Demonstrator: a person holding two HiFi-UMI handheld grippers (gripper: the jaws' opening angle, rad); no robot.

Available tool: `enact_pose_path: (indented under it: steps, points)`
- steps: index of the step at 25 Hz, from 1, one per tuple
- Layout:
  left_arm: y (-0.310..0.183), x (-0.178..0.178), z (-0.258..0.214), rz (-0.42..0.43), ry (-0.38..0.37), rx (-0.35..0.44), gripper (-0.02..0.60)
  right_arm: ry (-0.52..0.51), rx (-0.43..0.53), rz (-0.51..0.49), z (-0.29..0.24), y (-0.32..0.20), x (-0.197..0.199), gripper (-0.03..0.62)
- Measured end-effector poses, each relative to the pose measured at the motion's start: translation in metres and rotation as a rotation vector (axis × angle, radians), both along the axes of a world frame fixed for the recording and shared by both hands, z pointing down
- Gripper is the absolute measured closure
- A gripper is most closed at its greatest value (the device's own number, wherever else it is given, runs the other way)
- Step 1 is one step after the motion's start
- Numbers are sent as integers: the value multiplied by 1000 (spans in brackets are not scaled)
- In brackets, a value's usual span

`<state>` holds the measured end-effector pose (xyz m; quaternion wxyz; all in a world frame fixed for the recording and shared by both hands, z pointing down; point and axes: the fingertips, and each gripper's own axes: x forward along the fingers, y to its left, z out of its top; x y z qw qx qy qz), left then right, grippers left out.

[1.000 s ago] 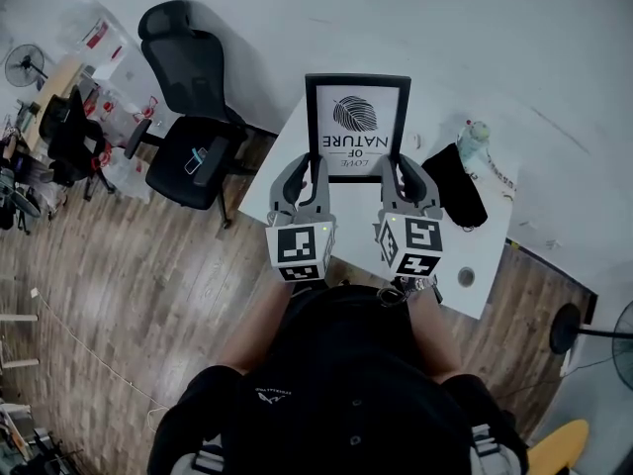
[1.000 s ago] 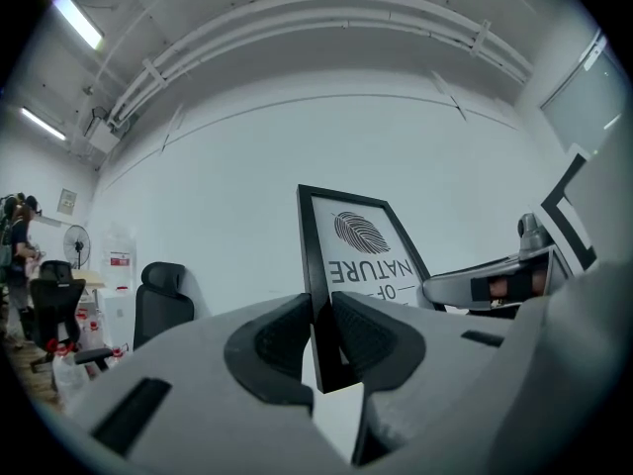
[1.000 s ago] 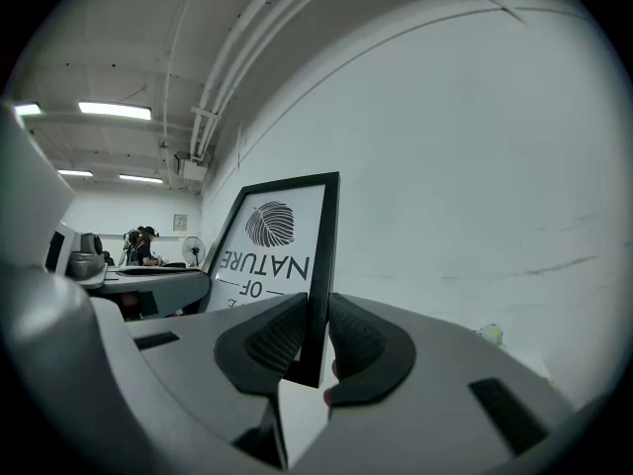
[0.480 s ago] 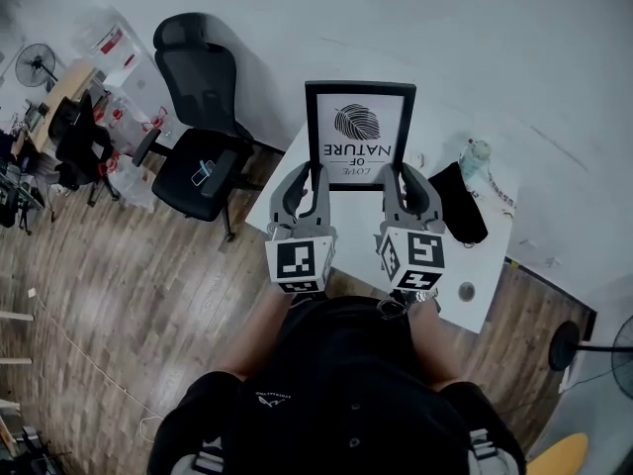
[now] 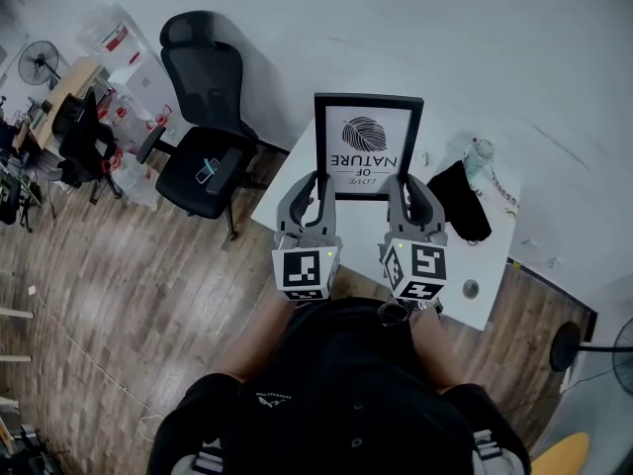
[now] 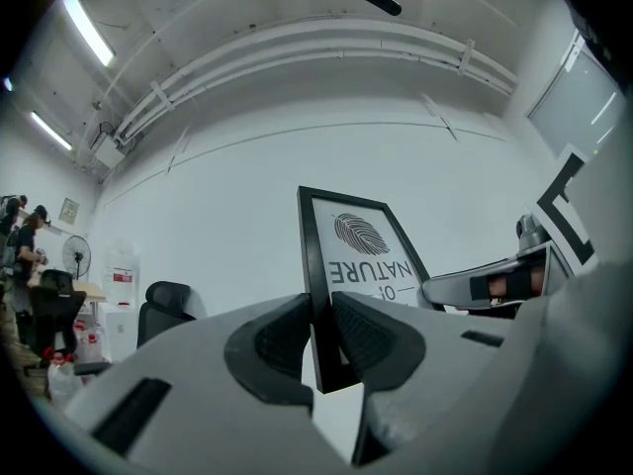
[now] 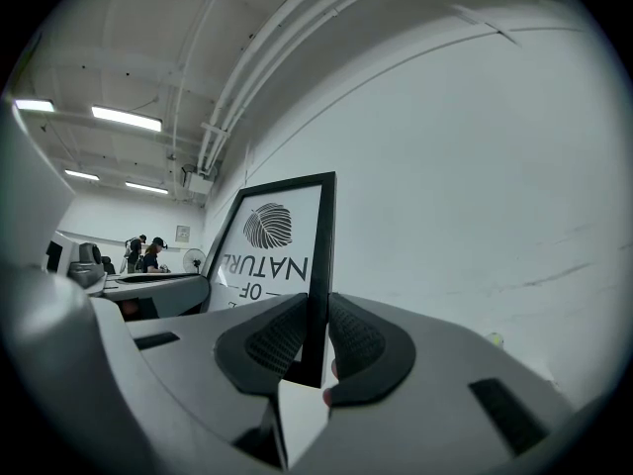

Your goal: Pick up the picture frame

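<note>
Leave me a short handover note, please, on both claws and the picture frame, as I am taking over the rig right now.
Left claw: shut on the left edge of the picture frame.
Right claw: shut on the frame's right edge.
Frame: held upright between both claws over the white table. Its print reads upside down in the head view. It looks clear of the tabletop.
Done: two-sided grip.
Left: finish the lift, keeping both claws level with each other.

Left gripper and right gripper side by side, pointing level, fingers clamped on picture frame edges
</note>
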<state>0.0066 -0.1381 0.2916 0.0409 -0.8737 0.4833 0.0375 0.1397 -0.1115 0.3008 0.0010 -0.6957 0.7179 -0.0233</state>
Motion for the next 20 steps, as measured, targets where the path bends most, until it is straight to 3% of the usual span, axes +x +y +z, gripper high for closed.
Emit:
enact_pose_path:
  steps: [20]
  points:
    - [9,-19,9,-53,1,-11,506,7,-18,-59,8,1,-18,528]
